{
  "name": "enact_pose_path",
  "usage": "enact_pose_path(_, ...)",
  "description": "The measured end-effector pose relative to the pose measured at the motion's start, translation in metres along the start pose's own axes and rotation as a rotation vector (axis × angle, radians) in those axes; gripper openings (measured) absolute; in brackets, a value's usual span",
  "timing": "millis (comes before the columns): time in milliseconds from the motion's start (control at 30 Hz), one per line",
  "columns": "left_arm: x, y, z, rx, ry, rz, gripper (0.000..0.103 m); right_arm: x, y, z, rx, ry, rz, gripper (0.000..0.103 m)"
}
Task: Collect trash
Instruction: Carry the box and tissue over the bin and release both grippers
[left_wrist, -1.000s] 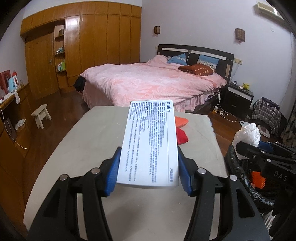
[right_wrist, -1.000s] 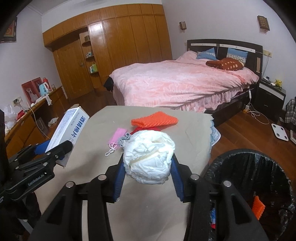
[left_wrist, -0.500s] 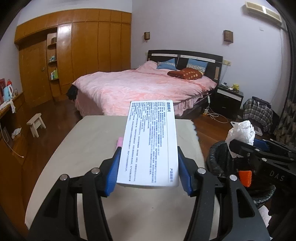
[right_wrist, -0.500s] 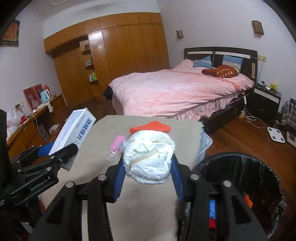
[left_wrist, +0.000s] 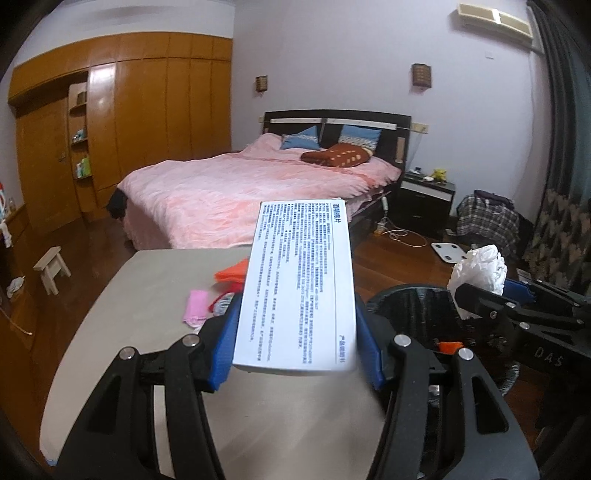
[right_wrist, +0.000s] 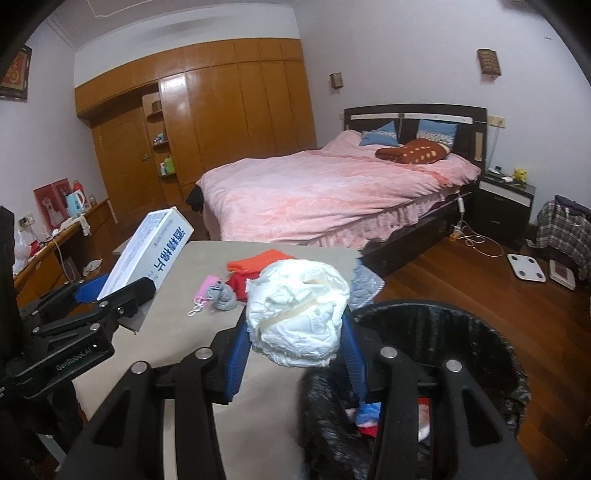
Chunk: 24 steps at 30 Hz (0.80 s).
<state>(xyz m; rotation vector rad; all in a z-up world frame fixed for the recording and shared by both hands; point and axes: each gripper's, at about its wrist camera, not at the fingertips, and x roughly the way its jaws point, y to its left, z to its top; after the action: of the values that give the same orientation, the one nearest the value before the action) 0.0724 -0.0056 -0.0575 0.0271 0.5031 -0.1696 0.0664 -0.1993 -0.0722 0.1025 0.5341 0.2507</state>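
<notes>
My left gripper (left_wrist: 297, 343) is shut on a white box with blue print (left_wrist: 301, 284), held above the beige table (left_wrist: 140, 295); the box also shows in the right wrist view (right_wrist: 147, 254). My right gripper (right_wrist: 293, 354) is shut on a crumpled white paper wad (right_wrist: 297, 314), held at the near rim of the black-lined trash bin (right_wrist: 491, 354). The wad (left_wrist: 480, 271) and bin (left_wrist: 410, 306) also show in the left wrist view. On the table lie an orange cloth (right_wrist: 258, 260), a red item (right_wrist: 240, 284), a pink mask (right_wrist: 205, 290) and a grey wad (right_wrist: 223, 295).
A pink bed (right_wrist: 332, 195) stands beyond the table. A wooden wardrobe (right_wrist: 221, 122) lines the back wall. A nightstand (right_wrist: 504, 206), a white scale (right_wrist: 526, 267) and a checked bag (right_wrist: 565, 229) are on the wooden floor at the right. A small stool (left_wrist: 51, 267) stands left.
Both grippers have risen and moved right toward the bin, each still holding its item. The bin now fills more of the right wrist view, under the paper wad.
</notes>
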Motion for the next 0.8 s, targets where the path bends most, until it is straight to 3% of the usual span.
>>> enact_pose_path(400, 0.011, -0.069, 0.005, 0.077, -0.012, -0.125, 0.054, -0.033, -0.048, -0.003, 0.040, -0.039, -0.101, 0.045)
enact_pose_path(800, 0.053, -0.125, 0.002, 0.149, 0.026, -0.222, 0.054, -0.038, -0.104, -0.016, 0.091, -0.020, -0.202, 0.045)
